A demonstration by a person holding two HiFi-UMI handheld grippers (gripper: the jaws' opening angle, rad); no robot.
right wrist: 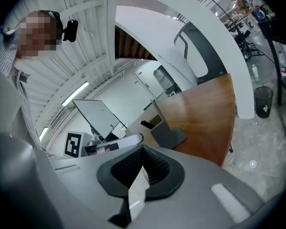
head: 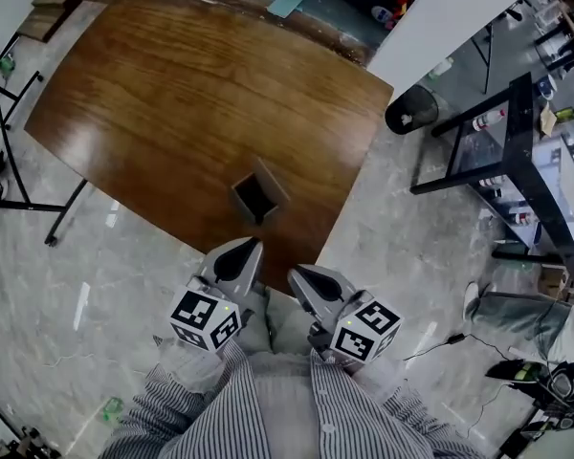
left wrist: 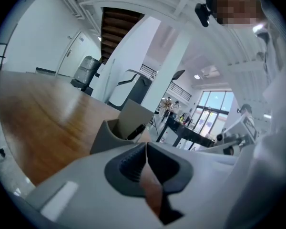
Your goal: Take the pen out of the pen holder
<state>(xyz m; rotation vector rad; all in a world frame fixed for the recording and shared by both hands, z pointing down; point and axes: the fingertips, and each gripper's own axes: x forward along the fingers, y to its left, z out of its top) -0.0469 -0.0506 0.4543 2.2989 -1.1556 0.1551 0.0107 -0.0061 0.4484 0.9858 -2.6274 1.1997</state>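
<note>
The grey square pen holder (head: pixel 258 197) stands near the front edge of the brown wooden table (head: pixel 172 94). A black pen (left wrist: pixel 136 131) leans inside it; the pen (right wrist: pixel 146 124) shows over the rim in the right gripper view too. My left gripper (head: pixel 252 245) hangs just short of the table's edge, below the holder (left wrist: pixel 115 130), its jaws shut on nothing. My right gripper (head: pixel 295 275) is beside it over the floor, also shut and empty. Both grippers are close to my striped shirt and apart from the holder (right wrist: pixel 164 130).
A black waste bin (head: pixel 410 109) stands on the marble floor right of the table. A black metal rack (head: pixel 517 151) with bottles and clutter fills the right side. A black stand's legs (head: pixel 10 132) are at the table's left.
</note>
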